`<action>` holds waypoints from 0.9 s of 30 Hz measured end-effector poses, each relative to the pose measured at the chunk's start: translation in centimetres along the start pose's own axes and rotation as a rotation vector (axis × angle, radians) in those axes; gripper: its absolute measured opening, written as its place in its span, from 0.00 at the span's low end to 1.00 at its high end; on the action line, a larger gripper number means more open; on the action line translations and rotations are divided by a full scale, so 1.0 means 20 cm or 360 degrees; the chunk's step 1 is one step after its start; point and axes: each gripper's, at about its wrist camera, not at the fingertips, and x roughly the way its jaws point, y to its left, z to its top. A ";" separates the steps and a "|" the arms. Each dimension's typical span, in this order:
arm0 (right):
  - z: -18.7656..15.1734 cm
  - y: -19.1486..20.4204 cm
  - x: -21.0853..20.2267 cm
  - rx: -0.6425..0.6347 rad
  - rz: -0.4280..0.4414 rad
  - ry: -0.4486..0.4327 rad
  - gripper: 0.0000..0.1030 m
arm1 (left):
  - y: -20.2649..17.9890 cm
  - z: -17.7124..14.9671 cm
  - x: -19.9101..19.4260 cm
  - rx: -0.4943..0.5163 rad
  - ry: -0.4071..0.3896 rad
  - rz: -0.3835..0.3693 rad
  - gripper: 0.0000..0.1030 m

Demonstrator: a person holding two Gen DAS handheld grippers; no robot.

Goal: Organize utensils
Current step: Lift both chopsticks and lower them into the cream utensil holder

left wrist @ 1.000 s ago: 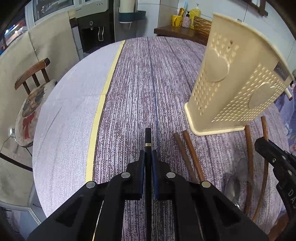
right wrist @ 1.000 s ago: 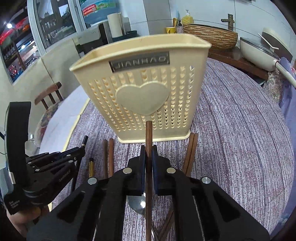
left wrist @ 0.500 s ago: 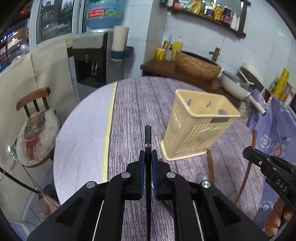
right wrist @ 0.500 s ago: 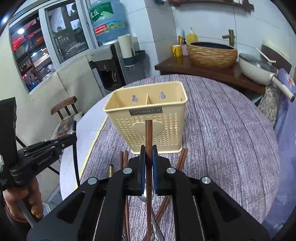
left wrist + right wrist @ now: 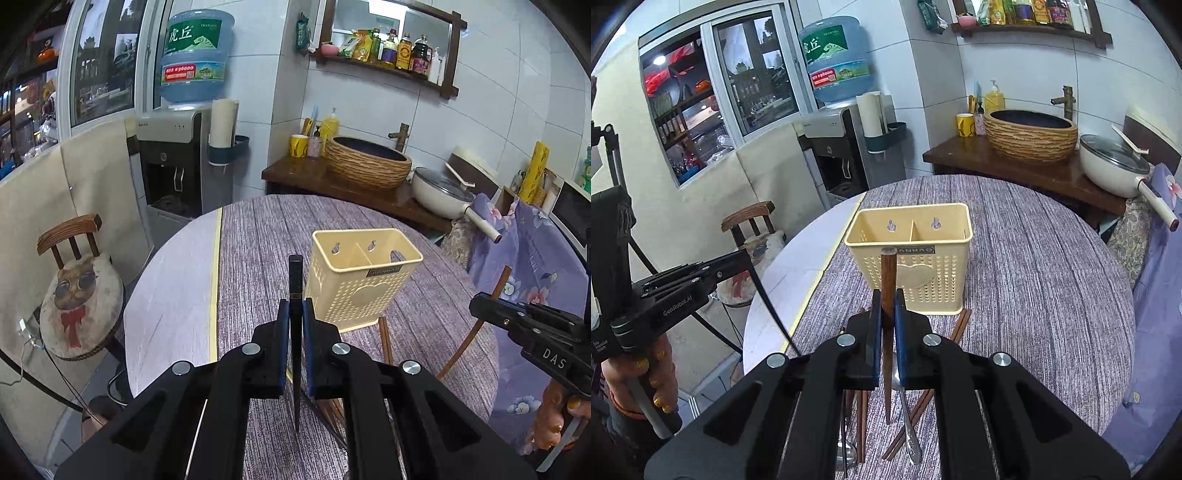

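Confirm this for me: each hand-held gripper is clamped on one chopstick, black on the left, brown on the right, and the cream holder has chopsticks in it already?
Not quite: the cream holder is empty; the right wrist view shows both compartments bare. The rest holds: left hand-held gripper clamps the black chopstick, right hand-held gripper the brown chopstick.

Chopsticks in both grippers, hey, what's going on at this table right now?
A person is sorting utensils with two handheld grippers. The left gripper is shut on a black chopstick, and the right gripper is shut on a brown wooden chopstick. Both are held up above the table, short of the cream two-compartment utensil holder, which looks empty. More brown chopsticks and a metal spoon lie on the table in front of the holder.
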 end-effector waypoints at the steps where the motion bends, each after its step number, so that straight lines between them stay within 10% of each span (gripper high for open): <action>1: 0.01 0.01 -0.01 -0.0003 0.0002 -0.0008 0.07 | 0.00 0.02 -0.01 0.0002 -0.0005 -0.0010 0.08; 16: 0.64 -0.02 -0.27 0.0069 -0.0036 -0.0328 0.07 | -0.10 0.61 -0.29 -0.0077 -0.0311 -0.0158 0.08; 27: 0.76 -0.06 0.00 0.0036 -0.0281 -0.0470 0.07 | -0.19 0.65 0.15 -0.0129 -0.0248 -0.0019 0.08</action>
